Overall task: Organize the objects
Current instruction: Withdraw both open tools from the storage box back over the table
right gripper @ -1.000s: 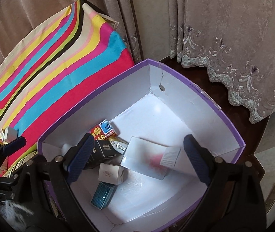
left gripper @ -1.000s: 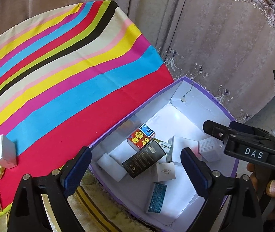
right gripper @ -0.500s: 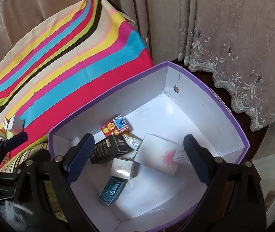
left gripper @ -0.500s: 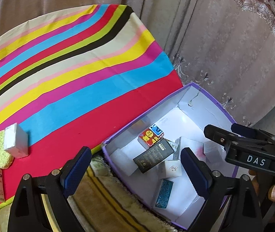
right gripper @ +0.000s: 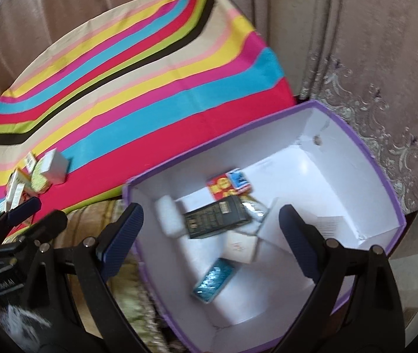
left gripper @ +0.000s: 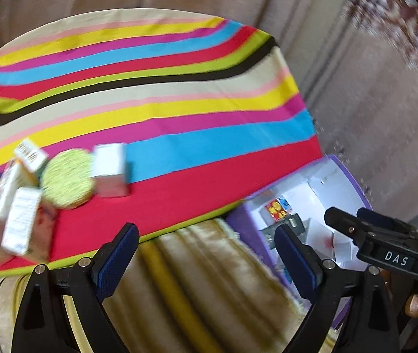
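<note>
My right gripper [right gripper: 210,235] gapes empty over the purple box [right gripper: 365,150]; only my left gripper [left gripper: 206,257], also spread, shows the cartons [left gripper: 17,220] ahead-left.

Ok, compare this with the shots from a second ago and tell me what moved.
The left hand-held gripper has swung left, away from the purple box and toward the cluster of small boxes on the striped cloth. The right hand-held gripper has drawn back from the box a little. Both remain open and empty. The items inside the box lie as they did.

Bright daylight, heavy motion blur, fisheye bending at dark edges
</note>
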`<state>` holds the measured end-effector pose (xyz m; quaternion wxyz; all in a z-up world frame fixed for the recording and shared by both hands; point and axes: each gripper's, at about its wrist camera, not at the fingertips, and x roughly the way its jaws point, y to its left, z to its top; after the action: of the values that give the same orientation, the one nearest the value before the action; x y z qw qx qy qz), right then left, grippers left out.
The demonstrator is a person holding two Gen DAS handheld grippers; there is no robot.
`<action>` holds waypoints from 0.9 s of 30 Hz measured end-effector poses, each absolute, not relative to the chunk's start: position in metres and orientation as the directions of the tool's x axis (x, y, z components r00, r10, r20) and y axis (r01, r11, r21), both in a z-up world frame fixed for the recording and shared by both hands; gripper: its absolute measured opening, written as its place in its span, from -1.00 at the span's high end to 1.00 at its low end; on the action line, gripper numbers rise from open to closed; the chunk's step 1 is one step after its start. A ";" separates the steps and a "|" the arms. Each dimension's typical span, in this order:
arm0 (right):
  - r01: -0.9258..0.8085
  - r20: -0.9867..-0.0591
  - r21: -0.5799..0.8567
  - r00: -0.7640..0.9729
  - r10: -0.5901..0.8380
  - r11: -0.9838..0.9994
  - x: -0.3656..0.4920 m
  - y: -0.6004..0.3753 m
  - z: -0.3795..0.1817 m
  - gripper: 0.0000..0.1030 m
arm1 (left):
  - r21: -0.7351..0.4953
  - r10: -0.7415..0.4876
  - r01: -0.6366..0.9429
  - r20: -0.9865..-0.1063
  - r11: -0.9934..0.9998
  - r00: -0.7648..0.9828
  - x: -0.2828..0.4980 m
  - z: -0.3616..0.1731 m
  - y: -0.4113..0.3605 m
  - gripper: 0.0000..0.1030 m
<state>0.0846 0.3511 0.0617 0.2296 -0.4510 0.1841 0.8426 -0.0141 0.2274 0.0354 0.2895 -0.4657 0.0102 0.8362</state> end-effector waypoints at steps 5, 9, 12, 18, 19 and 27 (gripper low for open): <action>-0.500 -0.841 0.109 -0.507 0.188 -0.859 0.068 0.321 0.062 -0.84 | -0.247 0.438 -0.411 -0.763 -0.878 -0.476 -0.012 0.047 0.180 -0.83; -0.449 -0.842 0.120 -0.519 0.149 -0.885 0.050 0.293 0.059 -0.84 | -0.234 0.392 -0.338 -0.742 -0.912 -0.543 -0.008 0.055 0.138 -0.83; -0.405 -0.839 0.122 -0.529 0.124 -0.906 0.038 0.271 0.060 -0.84 | -0.228 0.350 -0.274 -0.738 -0.934 -0.577 -0.008 0.058 0.107 -0.83; -0.350 -0.838 0.119 -0.537 0.095 -0.929 0.016 0.234 0.055 -0.84 | -0.221 0.271 -0.158 -0.742 -0.962 -0.614 -0.009 0.056 0.050 -0.83; -0.345 -0.838 0.120 -0.538 0.091 -0.931 0.012 0.231 0.054 -0.84 | -0.222 0.261 -0.140 -0.745 -0.965 -0.614 -0.011 0.054 0.042 -0.83; -0.317 -0.840 0.101 -0.536 0.091 -0.943 -0.012 0.210 0.051 -0.84 | -0.204 0.171 -0.017 -0.769 -0.979 -0.616 -0.036 0.044 -0.016 -0.83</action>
<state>-0.0123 0.2097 0.0508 0.1175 -0.4673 0.1212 0.8678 -0.0361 -0.0158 0.0441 0.0526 -0.4348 -0.0884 0.8946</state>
